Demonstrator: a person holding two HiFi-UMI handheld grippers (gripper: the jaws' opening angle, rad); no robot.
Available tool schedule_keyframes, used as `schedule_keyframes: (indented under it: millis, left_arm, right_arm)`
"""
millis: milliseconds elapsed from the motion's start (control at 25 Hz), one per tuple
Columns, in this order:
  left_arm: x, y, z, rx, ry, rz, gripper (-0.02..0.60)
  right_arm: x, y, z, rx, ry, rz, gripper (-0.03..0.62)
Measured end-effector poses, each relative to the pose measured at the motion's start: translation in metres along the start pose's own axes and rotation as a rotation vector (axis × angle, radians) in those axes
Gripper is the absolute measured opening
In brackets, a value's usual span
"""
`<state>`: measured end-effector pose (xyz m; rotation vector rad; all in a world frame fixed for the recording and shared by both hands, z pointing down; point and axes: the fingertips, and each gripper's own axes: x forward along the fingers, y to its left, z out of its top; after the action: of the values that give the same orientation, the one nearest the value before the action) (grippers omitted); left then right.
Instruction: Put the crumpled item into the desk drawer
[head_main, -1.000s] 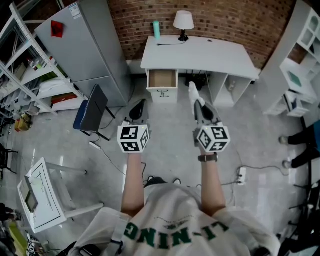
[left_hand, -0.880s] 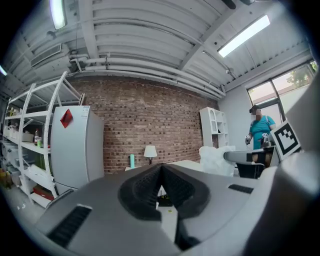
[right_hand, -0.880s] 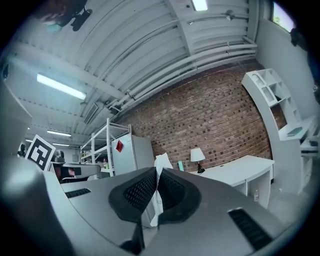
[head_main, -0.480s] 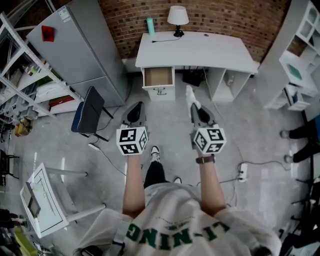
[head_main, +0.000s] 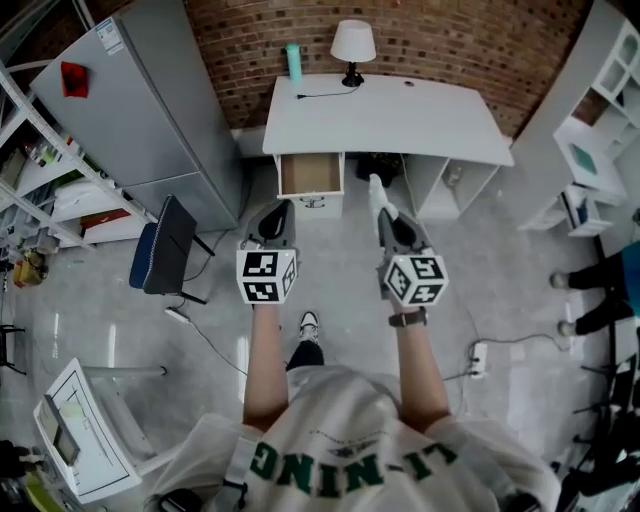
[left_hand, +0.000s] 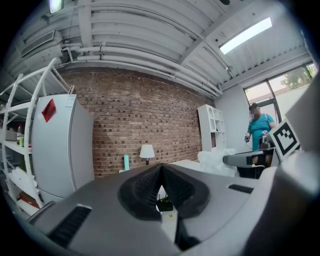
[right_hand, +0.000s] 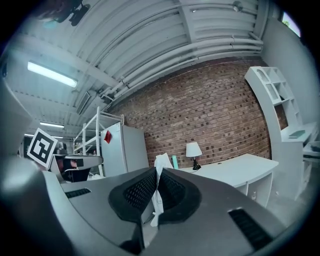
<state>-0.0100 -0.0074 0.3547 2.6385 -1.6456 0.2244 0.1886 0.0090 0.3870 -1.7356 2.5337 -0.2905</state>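
A white crumpled item (head_main: 375, 188) sticks out past the tips of my right gripper (head_main: 384, 210), which is shut on it above the floor. The right gripper view shows the thin white item (right_hand: 162, 164) pinched between the dark pads (right_hand: 142, 189). My left gripper (head_main: 281, 207) hangs level beside it, shut with nothing in it; its pads (left_hand: 147, 186) meet in the left gripper view. Ahead stands the white desk (head_main: 400, 115), with its drawer (head_main: 310, 172) pulled open at the left end, in front of the left gripper. The drawer looks bare inside.
A lamp (head_main: 352, 45) and a teal bottle (head_main: 293, 60) stand at the desk's back edge. A grey fridge (head_main: 150, 110) and a dark chair (head_main: 160, 250) are to the left. White shelves (head_main: 590, 150) stand at the right. A power strip (head_main: 478, 355) lies on the floor.
The desk and its open drawer have come nearer as the person walks toward them. Both grippers keep the same pose, the right one still shut on the white item.
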Motion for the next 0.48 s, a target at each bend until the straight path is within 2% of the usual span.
schedule_keyframes:
  millis: [200, 480]
  left_arm:
    - [0.050, 0.036, 0.010, -0.028, -0.010, -0.020, -0.002]
    - [0.094, 0.082, -0.010, -0.071, 0.022, -0.052, -0.002]
  right_arm:
    - [0.056, -0.002, 0.015, -0.015, -0.003, -0.014, 0.006]
    - [0.112, -0.007, -0.001, -0.027, 0.059, -0.058, 0.006]
